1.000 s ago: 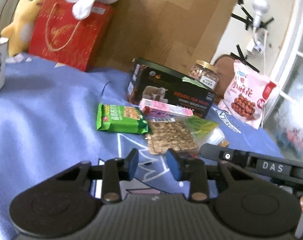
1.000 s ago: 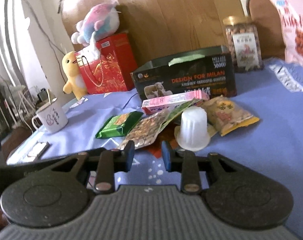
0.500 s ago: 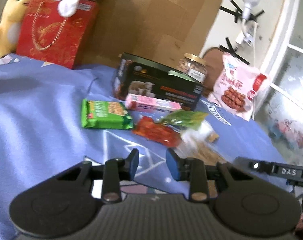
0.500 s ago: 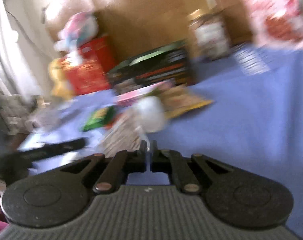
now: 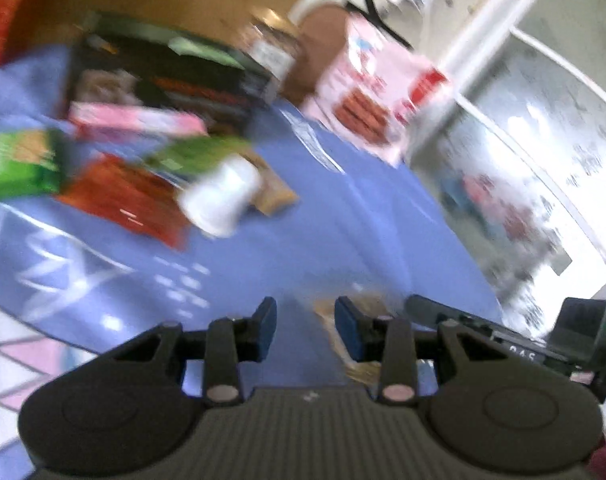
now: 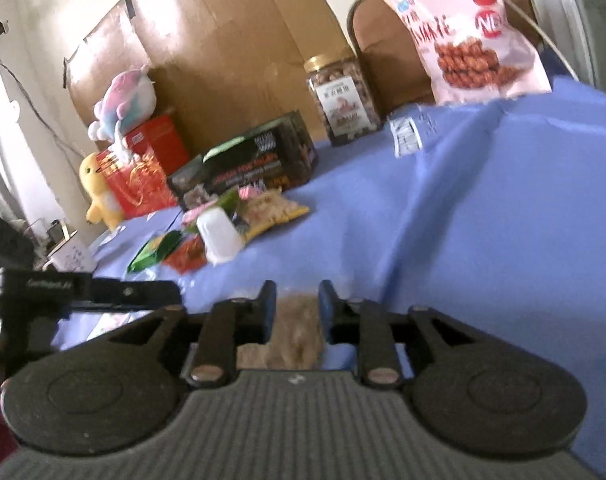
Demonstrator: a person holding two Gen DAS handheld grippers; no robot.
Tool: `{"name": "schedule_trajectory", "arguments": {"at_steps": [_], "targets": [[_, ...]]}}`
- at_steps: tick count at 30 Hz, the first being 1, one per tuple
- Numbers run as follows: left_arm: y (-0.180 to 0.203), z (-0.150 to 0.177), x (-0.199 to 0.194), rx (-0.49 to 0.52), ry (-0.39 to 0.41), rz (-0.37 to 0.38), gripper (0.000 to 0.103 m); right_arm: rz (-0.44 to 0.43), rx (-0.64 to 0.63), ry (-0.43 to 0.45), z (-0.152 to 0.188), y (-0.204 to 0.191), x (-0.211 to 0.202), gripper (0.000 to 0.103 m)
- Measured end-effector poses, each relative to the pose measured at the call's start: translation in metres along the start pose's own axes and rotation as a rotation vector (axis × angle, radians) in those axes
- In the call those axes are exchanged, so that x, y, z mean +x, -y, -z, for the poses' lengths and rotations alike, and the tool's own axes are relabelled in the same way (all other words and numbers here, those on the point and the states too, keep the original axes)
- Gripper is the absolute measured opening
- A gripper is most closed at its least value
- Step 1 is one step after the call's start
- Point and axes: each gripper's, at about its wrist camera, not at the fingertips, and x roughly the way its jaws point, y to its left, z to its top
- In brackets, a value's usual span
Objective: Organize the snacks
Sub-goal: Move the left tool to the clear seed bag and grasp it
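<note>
Right gripper (image 6: 297,306): jaws opening, a flat clear packet of tan seeds (image 6: 291,340) lies between and under the fingers; pads not seen pressing on it. Left gripper (image 5: 305,328): jaws opening too, same packet's edge just beside its right finger, nothing in the gap but blue cloth. Left view is motion-blurred.

Rest of the snack pile sits well beyond both grippers on the blue tablecloth (image 6: 483,220): white plastic jelly cup (image 6: 219,234) upside down, touching a red foil packet (image 6: 185,254), green wafer packet (image 6: 153,254), yellow-edged snack bag (image 6: 275,212), pink bar box (image 5: 137,122).

Containers: black cardboard box (image 6: 247,164) behind the pile, contents not visible. Clear plastic jar with gold lid (image 6: 343,100) holds nuts. Large pink snack bag (image 6: 467,36) upright at the back.
</note>
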Motion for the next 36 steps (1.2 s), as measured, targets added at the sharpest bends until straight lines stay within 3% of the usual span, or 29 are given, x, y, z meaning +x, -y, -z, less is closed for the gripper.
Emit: {"name": "schedule_trajectory", "arguments": {"at_steps": [3,5,7,9,12,15,19,23,25,32,36], "targets": [[0.004,0.003,0.016,-0.021,-0.074,0.031,0.033,-0.003,-0.008,-0.044,0.005,0.008,-0.008,0.029],[0.005,0.006,0.020,-0.043,-0.083,0.075,0.041,-0.051,0.017,-0.068,0.010,0.014,-0.006,0.029],[0.006,0.007,0.023,-0.059,-0.081,0.093,0.042,-0.110,0.065,-0.071,0.010,0.017,-0.001,0.029],[0.006,0.007,0.023,-0.073,-0.075,0.083,0.038,-0.199,0.082,-0.085,0.009,0.011,0.008,0.029],[-0.001,0.006,0.016,-0.099,-0.056,0.050,0.018,-0.260,-0.007,-0.091,0.004,-0.008,0.021,0.029],[-0.015,0.006,0.006,-0.145,-0.018,0.033,0.017,-0.283,-0.029,-0.118,-0.001,-0.016,0.035,0.029],[-0.025,0.006,0.002,-0.180,-0.024,0.041,0.016,-0.233,-0.009,-0.074,-0.012,-0.003,0.025,0.029],[-0.018,0.005,0.005,-0.152,-0.036,0.089,0.034,-0.122,0.053,-0.068,-0.016,0.014,0.020,0.029],[-0.014,0.006,0.007,-0.140,-0.039,0.106,0.039,-0.109,0.081,-0.086,-0.014,0.019,0.021,0.032],[-0.014,0.006,0.014,-0.157,-0.072,0.145,0.039,-0.132,0.115,-0.108,-0.013,0.028,0.024,0.032],[-0.014,0.006,0.017,-0.162,-0.076,0.152,0.039,-0.078,0.132,-0.090,-0.017,0.043,0.011,0.036]]}}
